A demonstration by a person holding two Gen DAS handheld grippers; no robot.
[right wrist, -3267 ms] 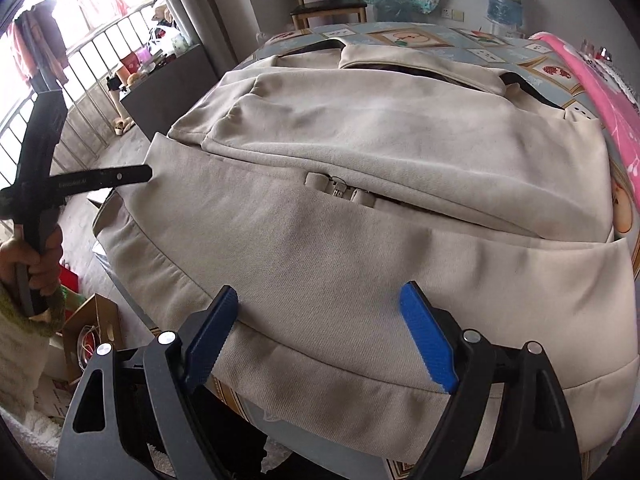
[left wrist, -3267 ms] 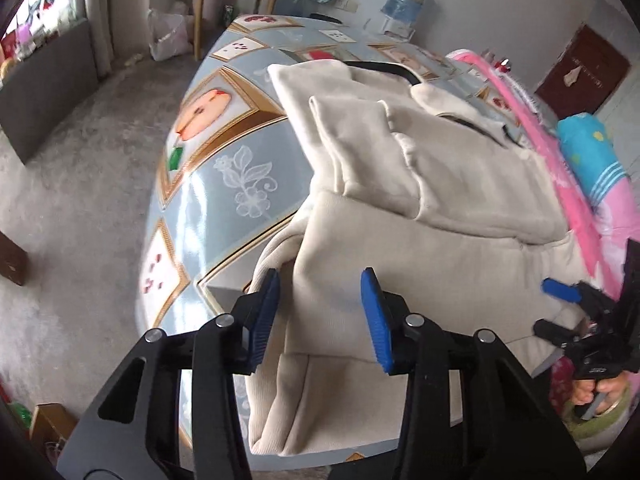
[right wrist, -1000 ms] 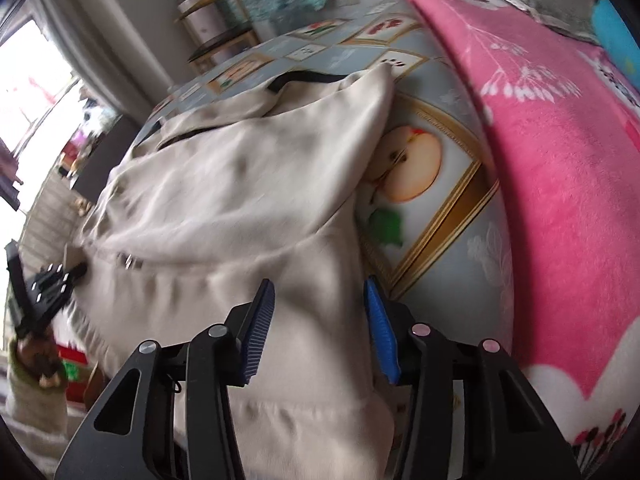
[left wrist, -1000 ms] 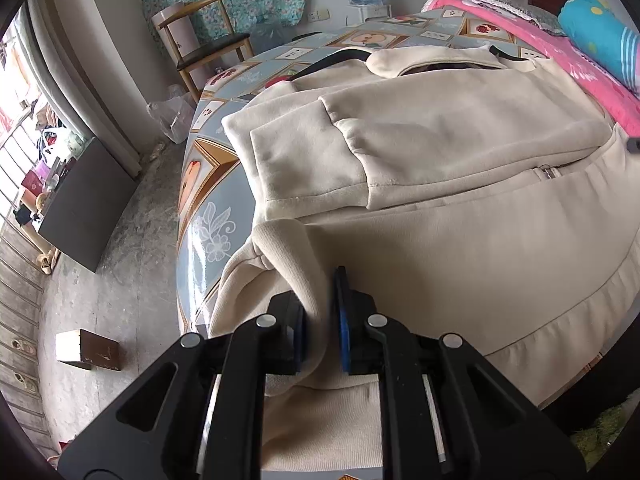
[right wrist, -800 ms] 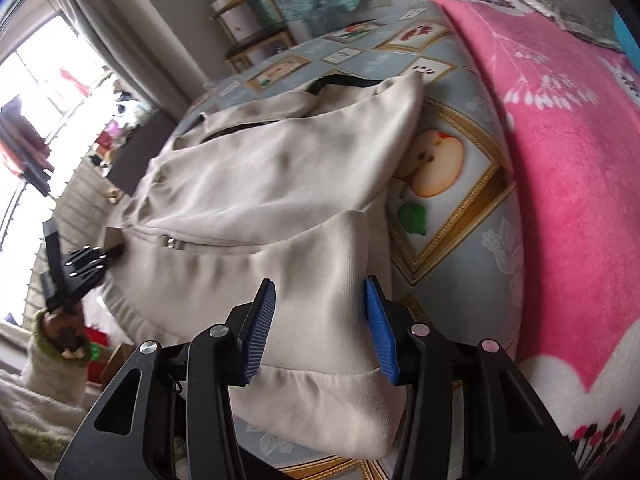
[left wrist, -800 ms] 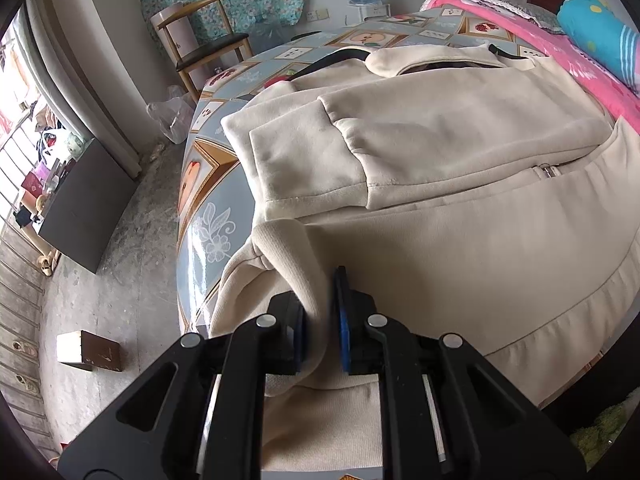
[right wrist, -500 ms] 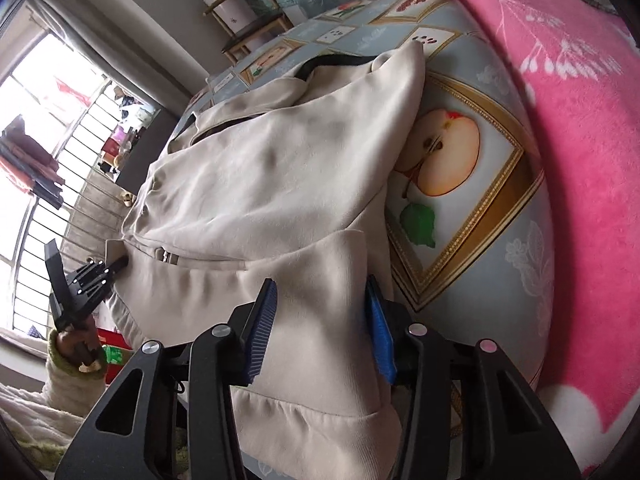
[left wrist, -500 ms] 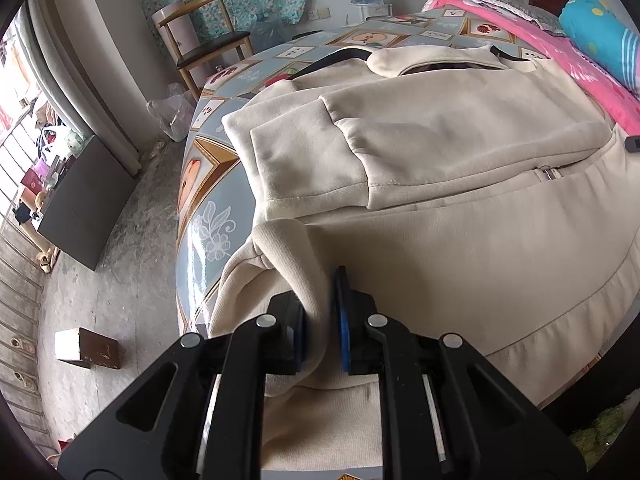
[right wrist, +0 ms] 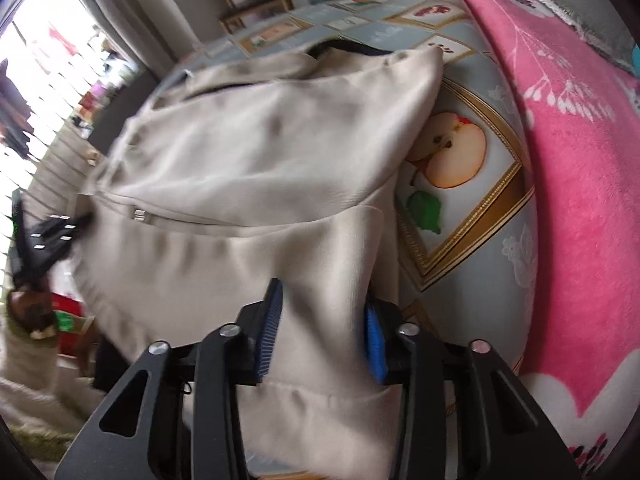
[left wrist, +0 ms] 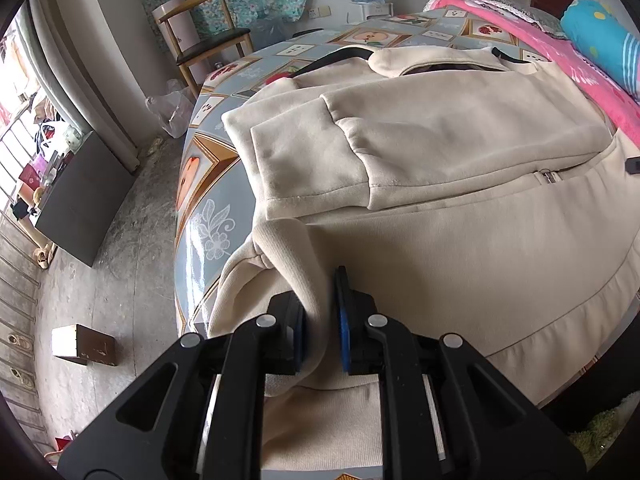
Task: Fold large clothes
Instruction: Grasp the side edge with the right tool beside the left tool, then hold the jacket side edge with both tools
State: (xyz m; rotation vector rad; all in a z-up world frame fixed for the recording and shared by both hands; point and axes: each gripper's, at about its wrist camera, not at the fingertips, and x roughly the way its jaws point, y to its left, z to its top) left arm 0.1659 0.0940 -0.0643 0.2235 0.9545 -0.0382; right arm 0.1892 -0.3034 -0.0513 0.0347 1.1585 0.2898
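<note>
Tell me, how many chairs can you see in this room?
1. A wooden chair stands by the far wall, beyond the table, in front of a floral cloth. Others may be hidden.

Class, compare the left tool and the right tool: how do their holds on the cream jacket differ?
The left tool is shut, pinching a bunched fold at one corner of the cream jacket. The right tool stands wider, its jaws just closing around the opposite corner, pads not clearly pressing. Both have blue pads and work at the hem.

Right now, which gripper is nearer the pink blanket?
Right. The right gripper straddles the jacket's hem corner beside the pink blanket; the left gripper pinches the opposite corner.
</note>
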